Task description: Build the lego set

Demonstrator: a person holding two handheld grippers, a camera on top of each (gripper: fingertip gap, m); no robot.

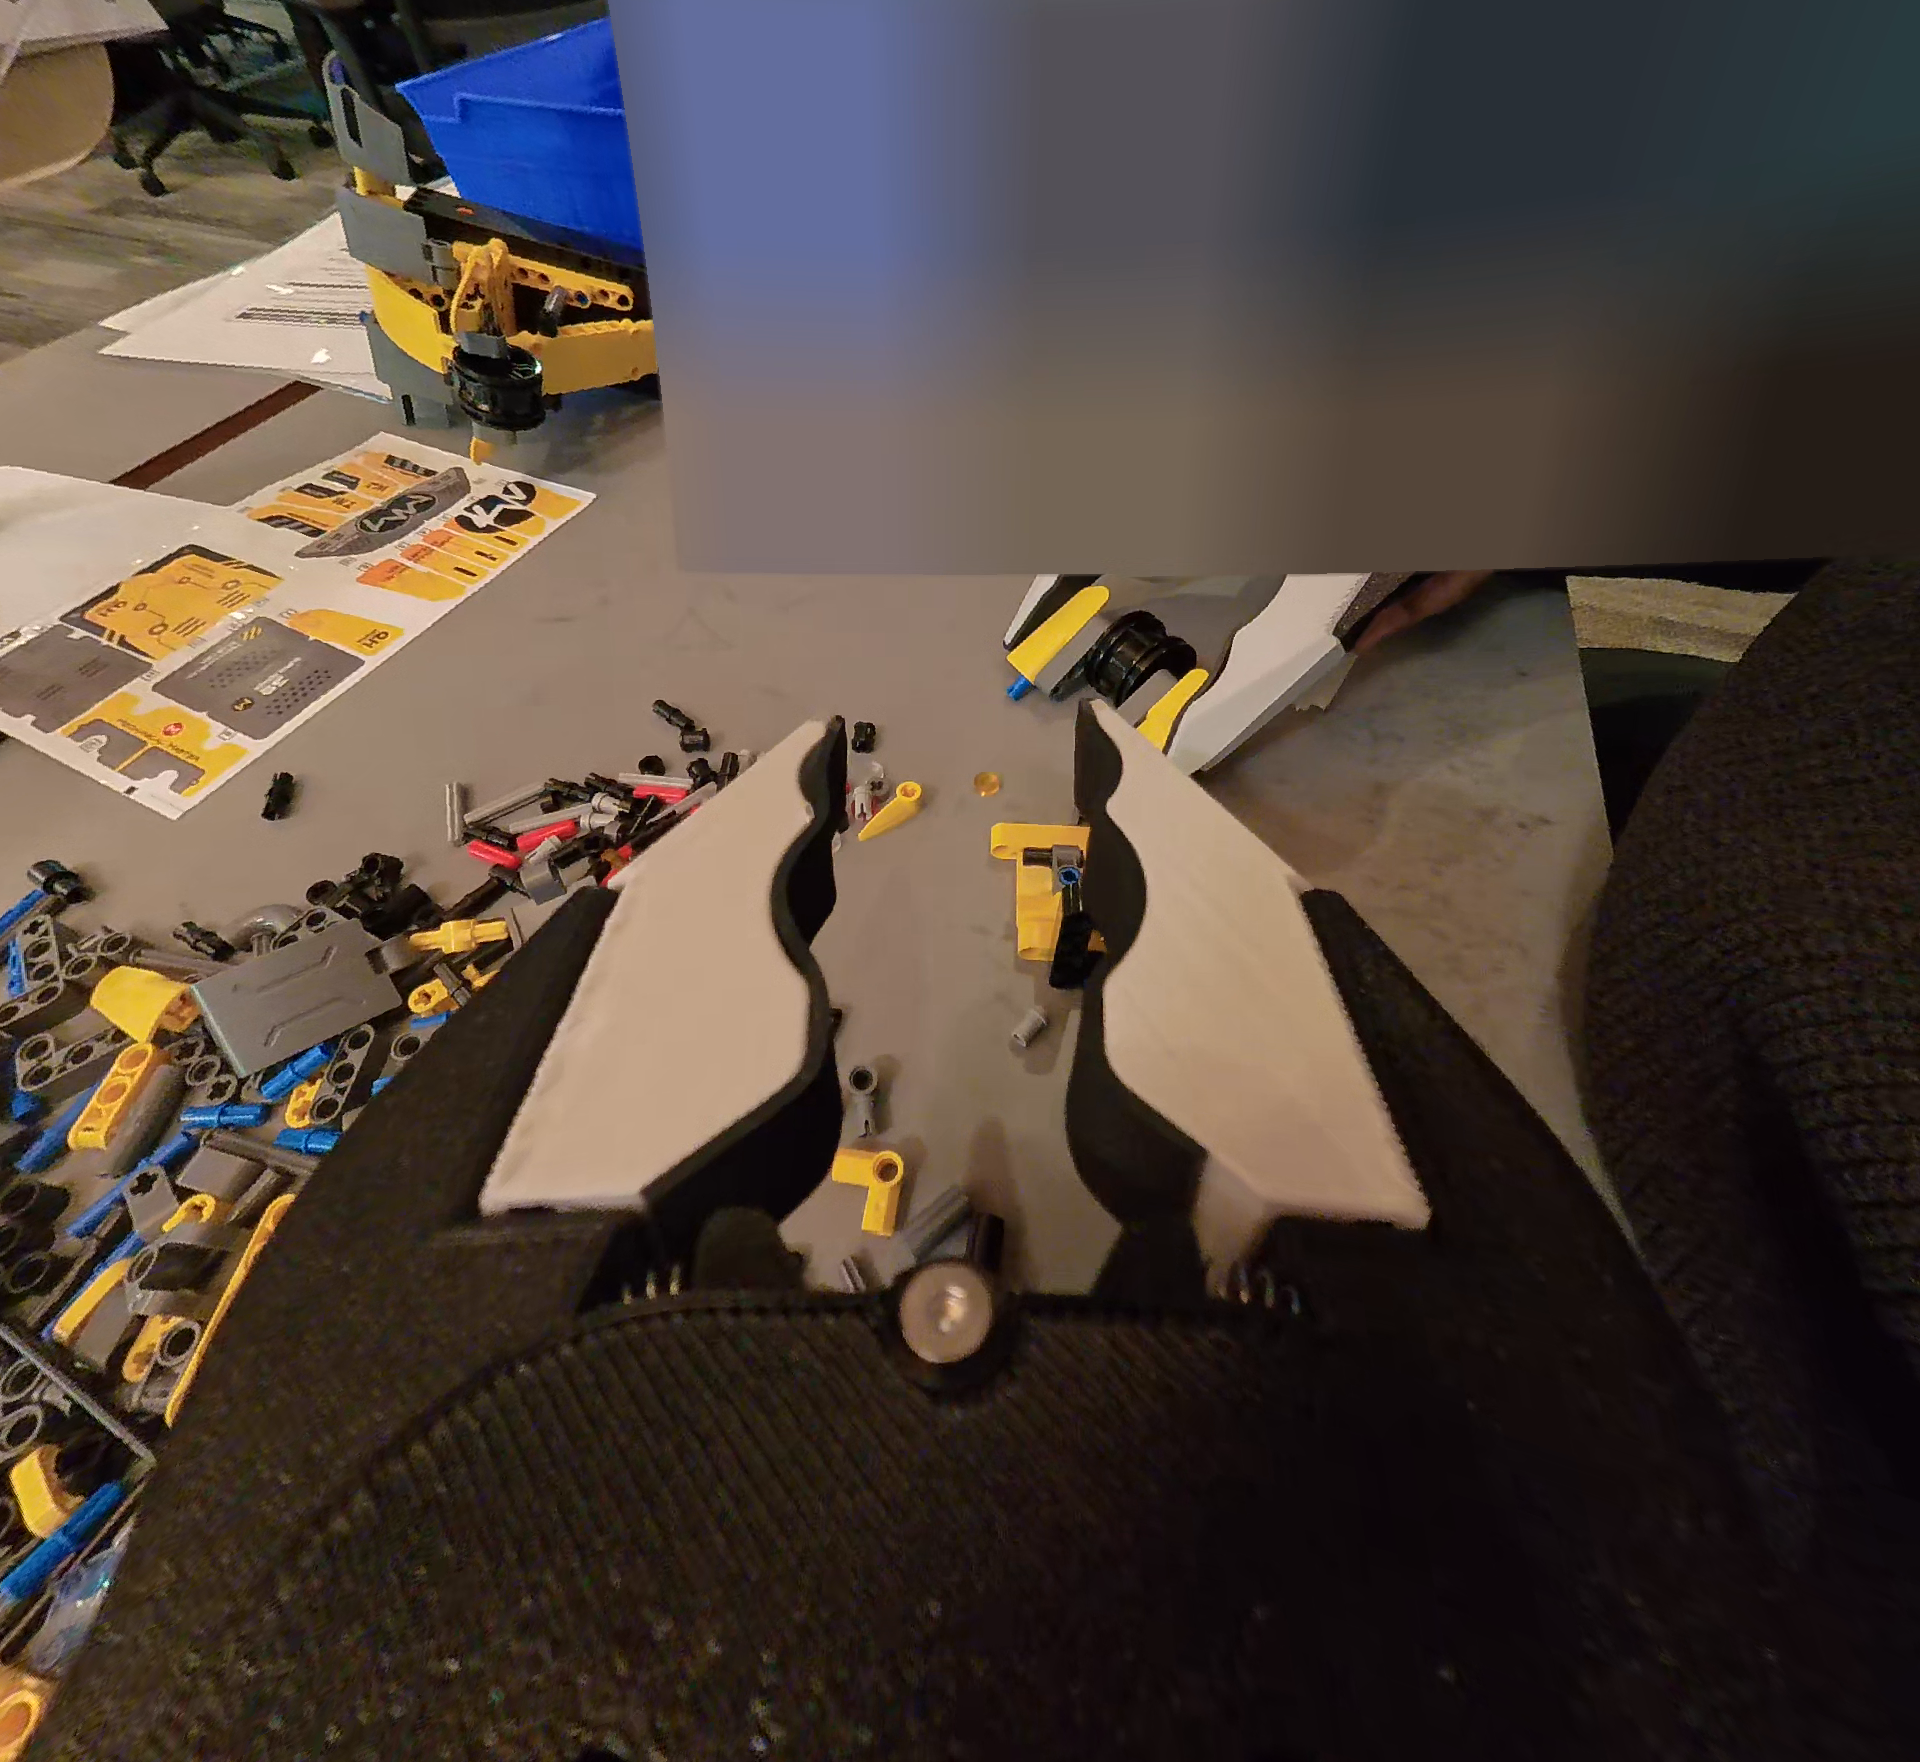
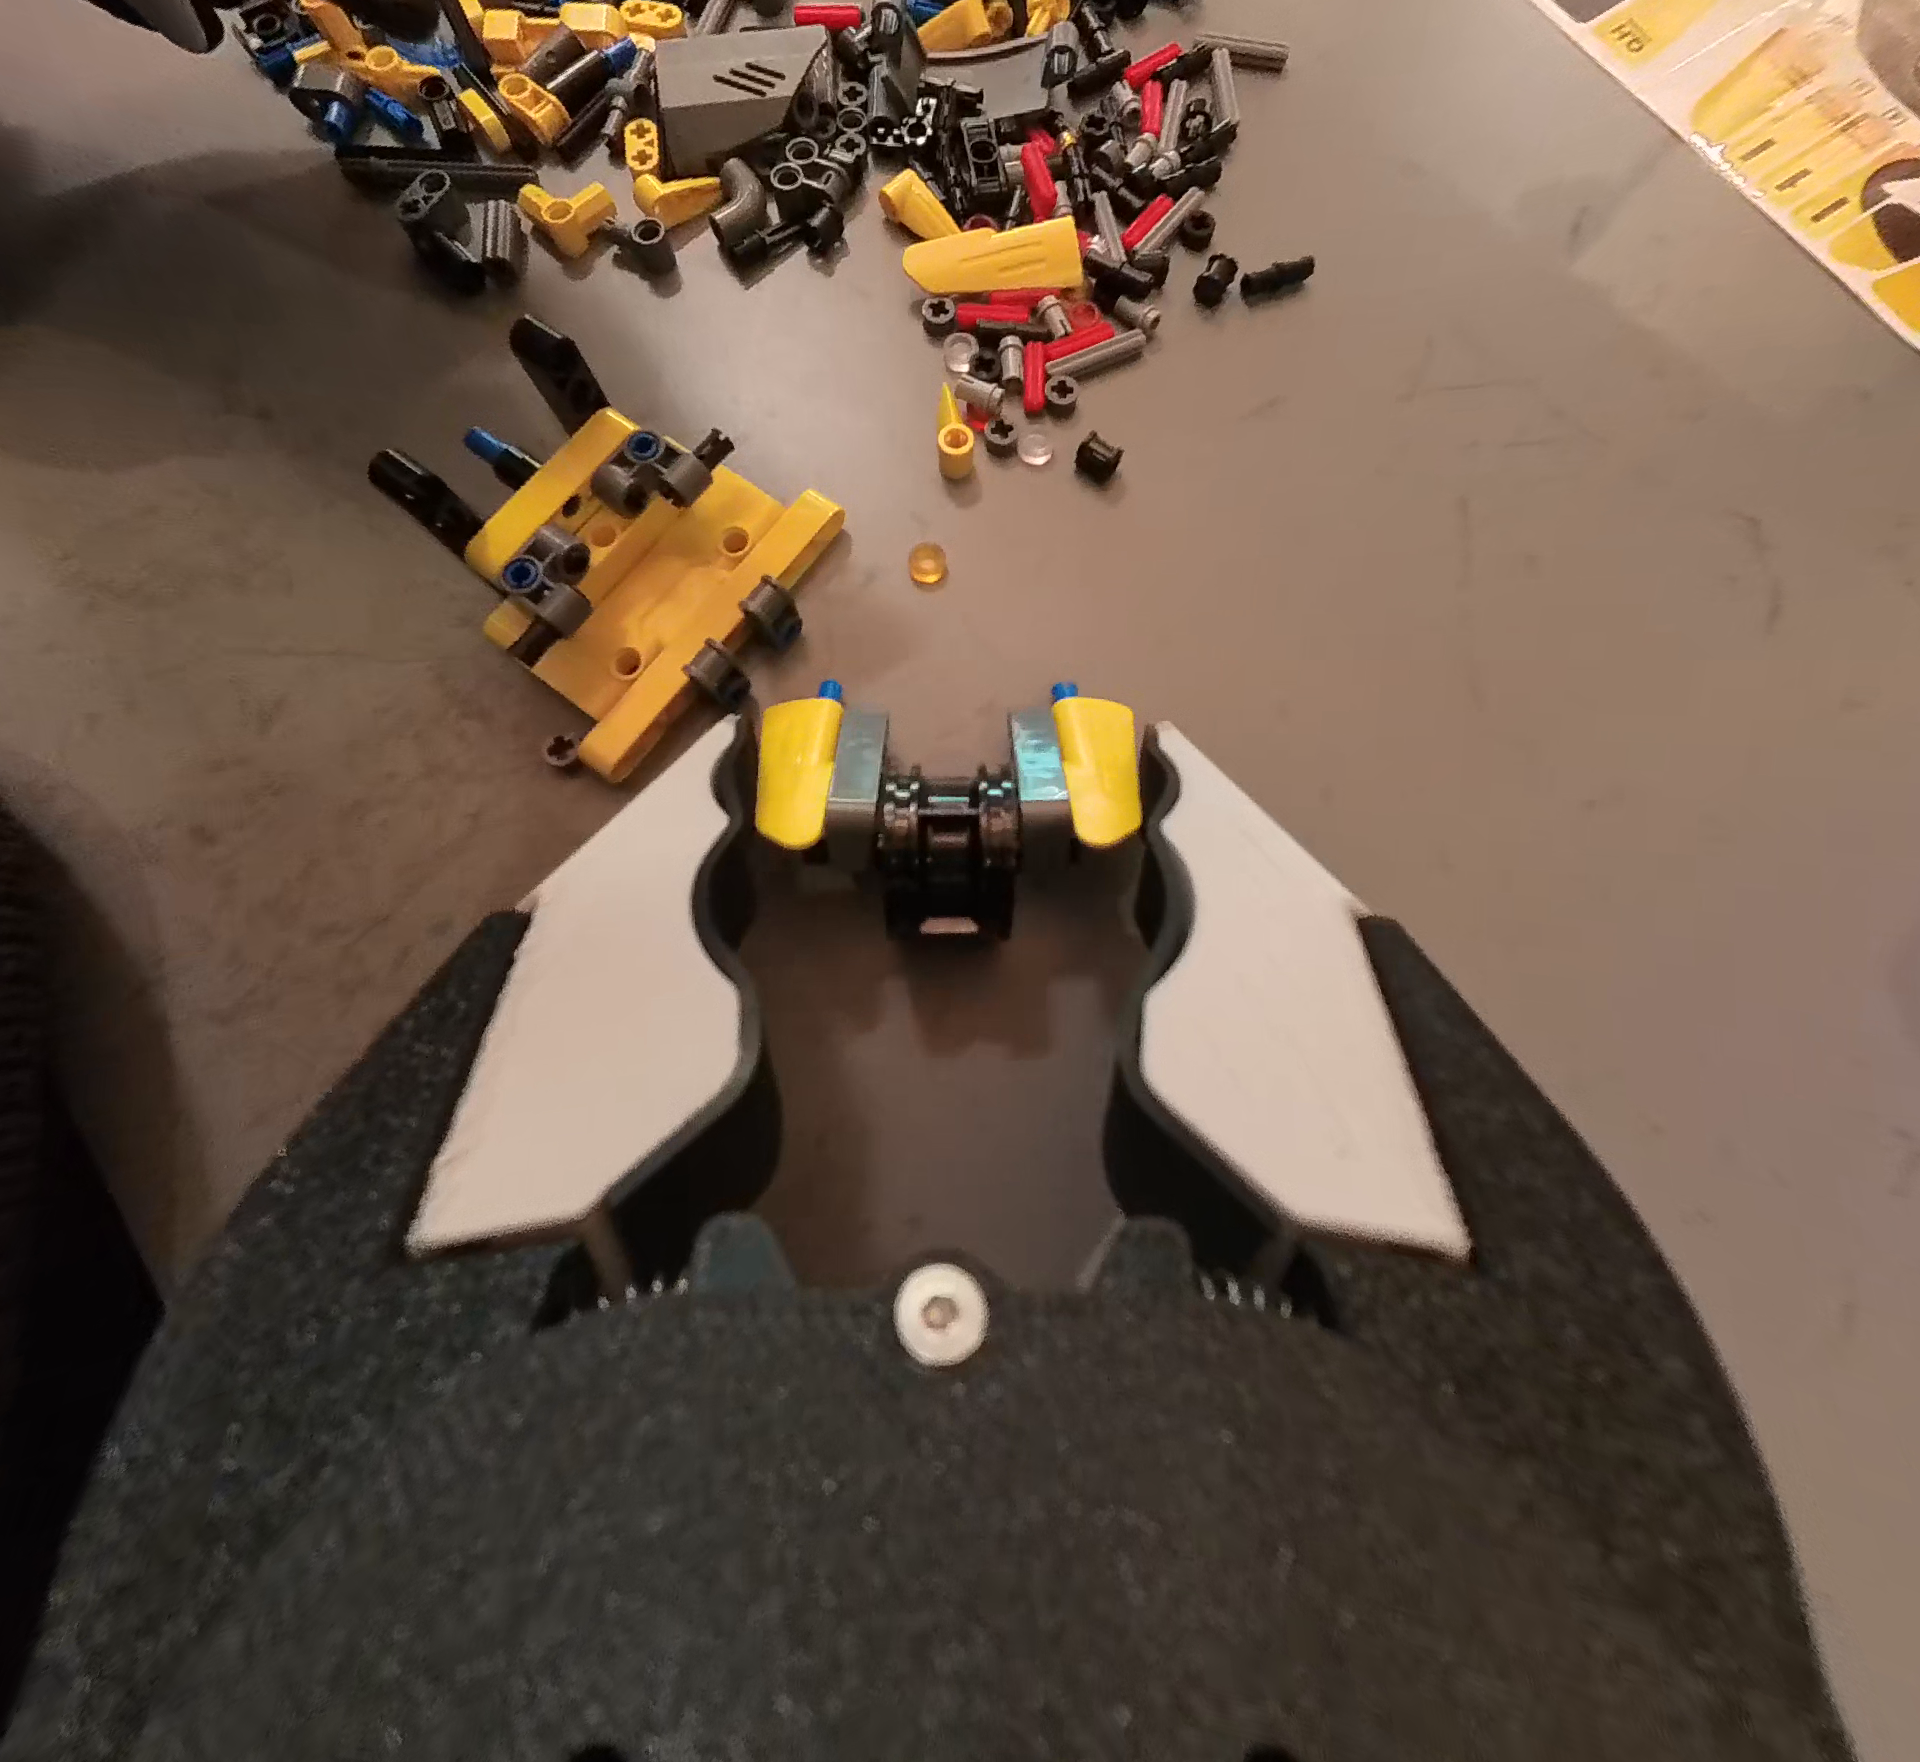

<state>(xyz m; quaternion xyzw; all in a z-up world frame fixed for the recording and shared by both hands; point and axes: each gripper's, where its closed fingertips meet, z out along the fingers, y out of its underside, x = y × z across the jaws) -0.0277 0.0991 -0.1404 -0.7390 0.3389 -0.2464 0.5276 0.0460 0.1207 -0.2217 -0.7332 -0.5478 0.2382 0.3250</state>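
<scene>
Left gripper (image 1: 961, 746): fingers spread, empty, hovering over grey tabletop (image 1: 644, 652), just beside yellow plate sub-assembly with grey connectors (image 1: 1039, 891).
Right gripper (image 2: 945, 756): pinching small yellow-winged black-and-grey brick module (image 2: 945, 787) at both sides, low over table.
Blue plastic bin (image 1: 520, 123): partly blurred over, contents hidden.
Loose pile of mixed bricks (image 2: 831, 71): top cut off.

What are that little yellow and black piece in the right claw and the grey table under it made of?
Small yellow-and-black assembly: looks like moulded plastic, glossy, with crisp edges and highlights. It sits between the right claw fingers. Table: smooth matt grey top, scuffed; laminate perhaps, hard to tell.
</scene>
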